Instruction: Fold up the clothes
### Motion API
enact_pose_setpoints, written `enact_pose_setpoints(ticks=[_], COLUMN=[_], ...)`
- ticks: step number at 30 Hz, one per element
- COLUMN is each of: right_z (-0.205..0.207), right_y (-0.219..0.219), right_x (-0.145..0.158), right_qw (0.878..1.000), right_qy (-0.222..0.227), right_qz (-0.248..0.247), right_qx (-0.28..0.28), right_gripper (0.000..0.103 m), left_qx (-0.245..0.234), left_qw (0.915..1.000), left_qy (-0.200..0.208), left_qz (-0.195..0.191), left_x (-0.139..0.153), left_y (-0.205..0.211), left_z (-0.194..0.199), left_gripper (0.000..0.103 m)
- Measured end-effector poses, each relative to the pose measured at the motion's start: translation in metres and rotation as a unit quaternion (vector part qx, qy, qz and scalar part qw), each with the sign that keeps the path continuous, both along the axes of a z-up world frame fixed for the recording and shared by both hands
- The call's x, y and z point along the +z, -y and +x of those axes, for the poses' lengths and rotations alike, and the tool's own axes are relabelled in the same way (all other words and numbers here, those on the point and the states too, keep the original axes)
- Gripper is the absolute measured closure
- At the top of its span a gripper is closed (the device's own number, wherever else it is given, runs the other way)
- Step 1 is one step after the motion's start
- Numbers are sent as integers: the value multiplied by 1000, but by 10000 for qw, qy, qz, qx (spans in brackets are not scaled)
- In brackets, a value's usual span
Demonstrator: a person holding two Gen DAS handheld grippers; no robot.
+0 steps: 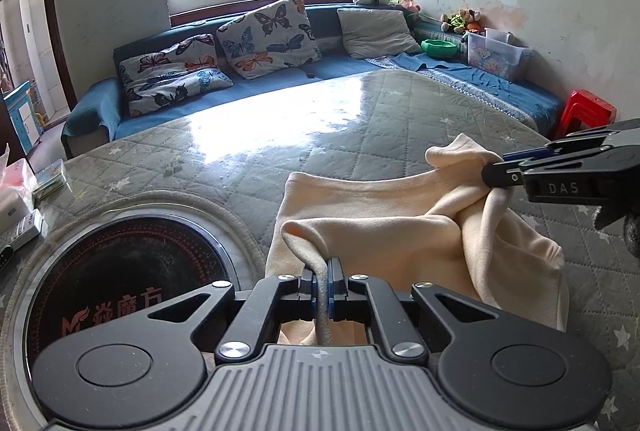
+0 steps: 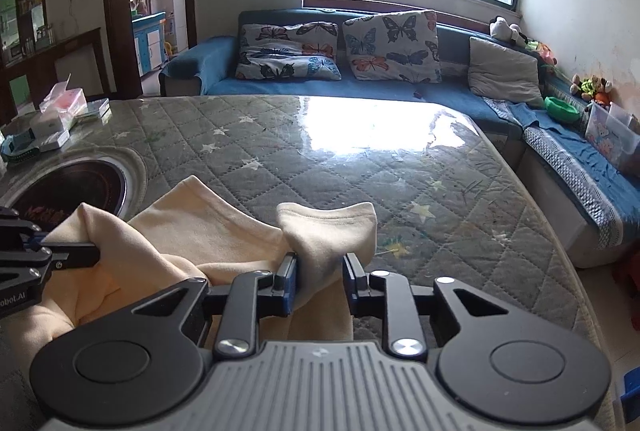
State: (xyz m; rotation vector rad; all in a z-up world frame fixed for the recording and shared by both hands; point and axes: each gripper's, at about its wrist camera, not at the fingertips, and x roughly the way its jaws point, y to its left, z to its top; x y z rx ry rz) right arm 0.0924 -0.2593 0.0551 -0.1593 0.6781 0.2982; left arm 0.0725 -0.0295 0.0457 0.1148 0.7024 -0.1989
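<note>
While the left gripper (image 1: 323, 283) clamps its fingers tight on a bunched edge of the cream garment (image 1: 384, 215), the right gripper (image 2: 320, 271) has its fingers apart around another fold of it, cloth touching the left pad only. The garment drapes between them over the quilted, star-printed table cover (image 1: 248, 151). Side-on in the left view, the right gripper reads "DAS"; the left one shows "obot.AI" in the right view. Red Chinese characters mark the round black heater (image 1: 120, 279) set in the table. Over on the sofa, a clear storage box (image 1: 496, 53) with a bear picture holds white items, beside a green bowl (image 1: 440, 48).
</note>
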Motion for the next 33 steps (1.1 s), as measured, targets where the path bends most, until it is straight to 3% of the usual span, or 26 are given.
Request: enact_pose_setpoints(ticks=[11,17,27,33], right_z=[-9,-20,-55,-87], right_y=[7,24,108,164], right_x=[-2,4,12,-4], right_qw=[9999,9990,9914,9831], right_qy=[67,321,511,350], right_qz=[-74,-111,-269,-420], right_qx=[-71,-280,-1176,-1745], right_gripper=[96,99,99,99], left_qx=[117,135,365,508], left_qw=[9999,9999,9991,9982], left_qy=[-25,-8,98,-101], left_qz=[55,38,-173,-304], left_x=[-5,-4,3,-1], left_y=[-7,-9,-38,-61], left_z=[-2,-3,-33,-70], left_gripper=[98,98,100,100])
